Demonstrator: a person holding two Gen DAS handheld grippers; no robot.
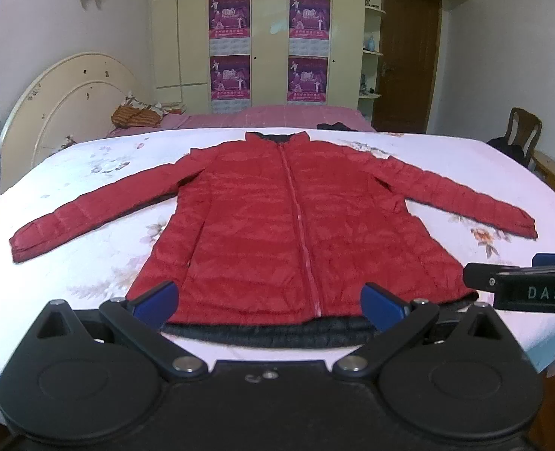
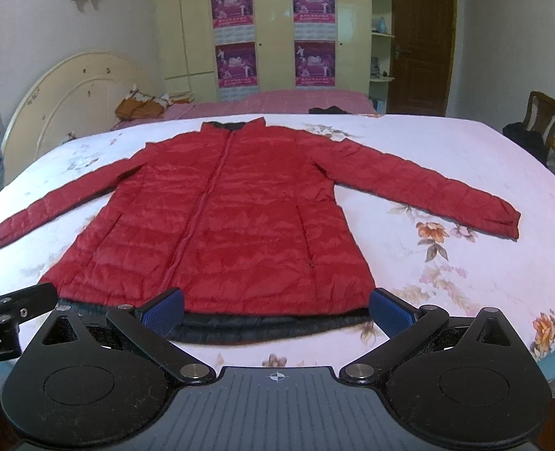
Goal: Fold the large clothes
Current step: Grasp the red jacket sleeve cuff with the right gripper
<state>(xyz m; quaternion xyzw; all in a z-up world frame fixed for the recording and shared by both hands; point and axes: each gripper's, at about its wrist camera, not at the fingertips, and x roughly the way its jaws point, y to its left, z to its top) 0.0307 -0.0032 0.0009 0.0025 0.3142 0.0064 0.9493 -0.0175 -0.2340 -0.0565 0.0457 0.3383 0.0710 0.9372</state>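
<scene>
Left gripper (image 1: 269, 302): nearest the left wrist camera, its two blue-padded fingers spread wide and holding nothing; the tips sit over the hem end of the red jacket, one on each side of the zip.
Right gripper (image 2: 277, 308): likewise spread and empty in the right wrist view, its blue fingertips (image 2: 390, 310) hovering at the jacket's hem; whether they touch the cloth cannot be told.
Grippers to each other: side by side along the hem; each shows at the edge of the other's view, the right one bearing the letters "DAS".
Red jacket (image 1: 285, 221): a quilted, long-sleeved puffer lying flat and front-up, zipped closed, both sleeves stretched out and angled away from the body.
Dark lining (image 2: 262, 325): a black band showing along the jacket's hem, the edge closest to the grippers.
Collar (image 1: 277, 137): dark inside, at the jacket's far end.
Floral sheet (image 2: 446, 173): white with flower prints, spread under the whole jacket.
Pink bedspread (image 1: 296, 116): beyond the jacket's collar, with a small dark item lying on it.
Headboard (image 1: 67, 101): cream, curved, beyond the jacket's left sleeve; an orange bundle (image 1: 134, 116) sits near it.
Wardrobe (image 2: 277, 30): cream doors far behind the collar, carrying four purple posters.
Brown door (image 2: 420, 41): to the right of the wardrobe.
Wooden chair (image 2: 540, 120): beyond the jacket's right sleeve, dark cloth hanging on it.
</scene>
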